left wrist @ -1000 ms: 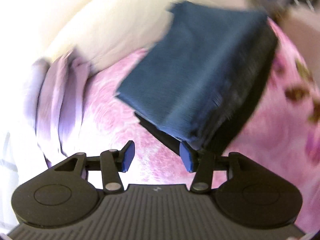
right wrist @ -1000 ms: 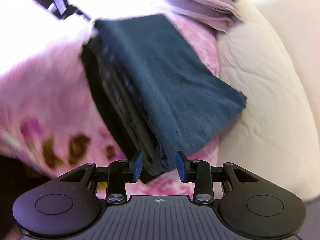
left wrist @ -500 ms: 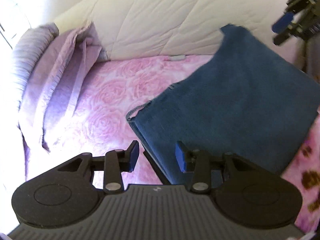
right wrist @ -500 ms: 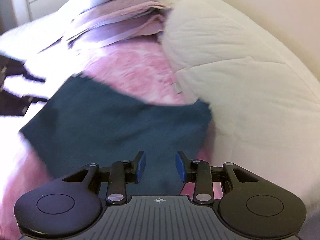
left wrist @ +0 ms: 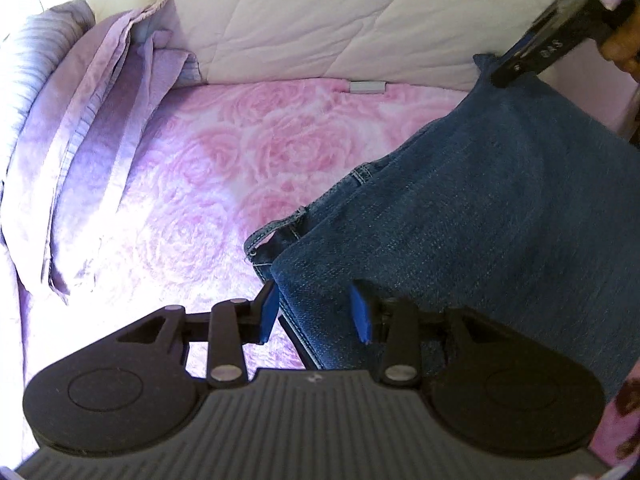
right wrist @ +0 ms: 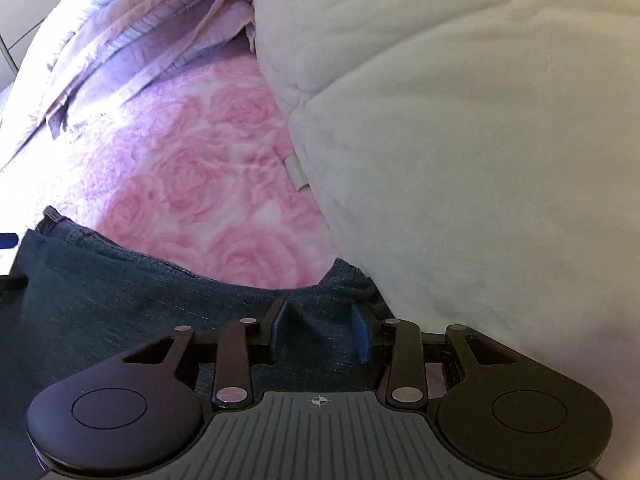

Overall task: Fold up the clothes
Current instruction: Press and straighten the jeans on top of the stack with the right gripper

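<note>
Pink rose-patterned bed cover [left wrist: 248,152]: the largest item, and it carried everything else

Cream quilted duvet [left wrist: 320,20]: bulky, heaped along the far side of the bed, its edge just beside the denim in the right wrist view

Lilac bedding [left wrist: 92,120]: loosely folded layers, lay at the far left, well apart from the work

Blue denim jeans [left wrist: 480,200]: the task's thing, folded into a thick rectangular pad and lying on the bed cover near the duvet. A stitched hem poked out at the left corner. Judged heavy for its size, stiff enough to keep a fold, not slippery and not fragile. Best taken at the thick folded edges or corners, one per hand, so that the layers stay stacked

Left gripper [left wrist: 314,312]: jaws had just been closing and stood at a narrow gap with the near left corner of the jeans between them, apparently clamped

Right gripper [right wrist: 320,332]: jaws at a similar narrow gap, pinching the denim at the far corner beside the duvet

Grey tag [left wrist: 367,87]: small, at the duvet's lower edge
</note>
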Available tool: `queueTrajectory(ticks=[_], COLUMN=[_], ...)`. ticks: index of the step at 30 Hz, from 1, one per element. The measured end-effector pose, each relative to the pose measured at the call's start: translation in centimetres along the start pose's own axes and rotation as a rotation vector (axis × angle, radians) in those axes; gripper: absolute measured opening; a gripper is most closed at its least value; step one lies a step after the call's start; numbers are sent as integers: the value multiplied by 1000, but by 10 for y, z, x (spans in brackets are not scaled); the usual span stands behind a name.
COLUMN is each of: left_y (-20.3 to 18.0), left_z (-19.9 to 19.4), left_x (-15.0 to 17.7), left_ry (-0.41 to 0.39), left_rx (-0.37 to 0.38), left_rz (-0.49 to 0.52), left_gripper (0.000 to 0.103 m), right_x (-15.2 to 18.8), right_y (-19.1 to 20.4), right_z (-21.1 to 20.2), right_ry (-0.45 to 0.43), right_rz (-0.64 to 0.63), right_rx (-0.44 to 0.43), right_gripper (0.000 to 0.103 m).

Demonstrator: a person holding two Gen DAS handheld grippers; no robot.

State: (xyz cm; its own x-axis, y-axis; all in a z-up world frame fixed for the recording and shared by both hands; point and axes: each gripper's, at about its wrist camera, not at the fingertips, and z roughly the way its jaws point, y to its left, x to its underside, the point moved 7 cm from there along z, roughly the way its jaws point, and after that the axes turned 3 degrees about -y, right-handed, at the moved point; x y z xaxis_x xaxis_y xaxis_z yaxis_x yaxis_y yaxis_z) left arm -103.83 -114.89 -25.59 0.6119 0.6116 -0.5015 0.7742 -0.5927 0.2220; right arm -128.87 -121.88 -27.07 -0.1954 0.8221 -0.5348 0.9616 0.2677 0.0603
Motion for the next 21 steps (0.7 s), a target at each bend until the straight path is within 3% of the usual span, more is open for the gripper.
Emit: queueTrajectory(ticks=[5,10,13,17,21], left_y=[3,1,5,5,-12], left_z=[3,31,28,-5,-45], left_x=[-5,-11,-16,-11,12], left_ry=[3,35,52,23,-19], left_rx=[34,45,68,71,137], left_rz=[-14,-4,7,7,-54], left_gripper=[30,32,33,30,31], right_x=[23,79,86,83,98], right_y=[28,44,41,40,59], right_z=[-62,-63,-71,-98,-123], right_ry=[-96,19,24,-15,-24], right_rz=[-3,17,46,66,89], right_rx=[-11,-51,-61,-60,-83], right_gripper=[35,36,36,36,36])
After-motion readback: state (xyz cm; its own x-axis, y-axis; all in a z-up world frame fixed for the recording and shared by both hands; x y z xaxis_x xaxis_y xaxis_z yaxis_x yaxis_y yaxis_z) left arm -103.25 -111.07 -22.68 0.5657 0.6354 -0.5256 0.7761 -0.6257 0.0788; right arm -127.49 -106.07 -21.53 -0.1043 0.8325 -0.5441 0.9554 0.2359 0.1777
